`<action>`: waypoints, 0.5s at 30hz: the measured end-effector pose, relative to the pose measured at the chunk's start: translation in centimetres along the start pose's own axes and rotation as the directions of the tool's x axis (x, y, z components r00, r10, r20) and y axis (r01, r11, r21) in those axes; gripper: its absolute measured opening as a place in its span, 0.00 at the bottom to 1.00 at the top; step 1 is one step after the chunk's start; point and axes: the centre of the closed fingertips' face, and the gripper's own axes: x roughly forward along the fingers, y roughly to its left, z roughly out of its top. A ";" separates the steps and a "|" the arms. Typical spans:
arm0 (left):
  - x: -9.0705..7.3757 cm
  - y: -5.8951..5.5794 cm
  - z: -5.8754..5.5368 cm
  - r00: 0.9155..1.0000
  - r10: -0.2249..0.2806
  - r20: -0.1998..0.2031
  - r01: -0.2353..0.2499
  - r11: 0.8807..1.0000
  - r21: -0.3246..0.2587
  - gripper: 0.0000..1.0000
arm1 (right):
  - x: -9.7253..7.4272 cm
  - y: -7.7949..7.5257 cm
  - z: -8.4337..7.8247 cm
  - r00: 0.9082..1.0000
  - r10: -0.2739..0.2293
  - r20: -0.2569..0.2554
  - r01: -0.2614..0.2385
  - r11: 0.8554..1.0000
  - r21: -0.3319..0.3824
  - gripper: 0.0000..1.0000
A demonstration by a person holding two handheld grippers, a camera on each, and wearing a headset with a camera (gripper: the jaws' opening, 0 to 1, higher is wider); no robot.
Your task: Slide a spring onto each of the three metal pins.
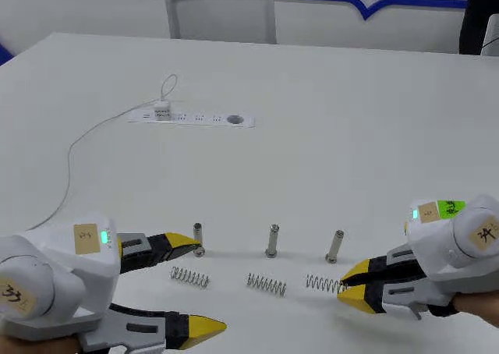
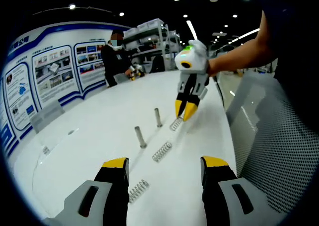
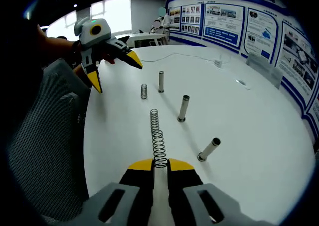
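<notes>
Nearest to the person, the left gripper (image 1: 209, 284) is at the lower left of the white table (image 1: 351, 136). Its jaws are spread wide. The left spring (image 1: 189, 277) lies flat on the table in the gap between them, nearer to the upper jaw, and I cannot tell if it touches that jaw. In the left gripper view this spring (image 2: 138, 190) lies just beside the left jaw.

At the lower right, the right gripper (image 1: 343, 288) has its jaws pressed together on the right end of the right spring (image 1: 322, 283). In the right gripper view the spring (image 3: 158, 146) runs straight forward from the closed yellow tips, and its other end rests on the table.

The middle spring (image 1: 266, 284) lies between the other two, free, apart from both grippers.

Just behind the row of springs stand the three pins: the left pin (image 1: 198, 238), which is close to the upper jaw tip of the left gripper, the middle pin (image 1: 273, 240) and the right pin (image 1: 335, 246). No pin carries a spring.

Farther away on the table lies a white power strip (image 1: 191, 118) with a cable (image 1: 78, 147) running to the left. Beyond the far edge stands a grey chair (image 1: 222, 15).
</notes>
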 end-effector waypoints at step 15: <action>2.3 -1.1 1.4 0.995 -0.094 0.020 0.094 0.995 0.033 0.47 | 0.1 2.2 4.2 0.997 0.068 0.027 -0.065 0.993 -0.096 0.11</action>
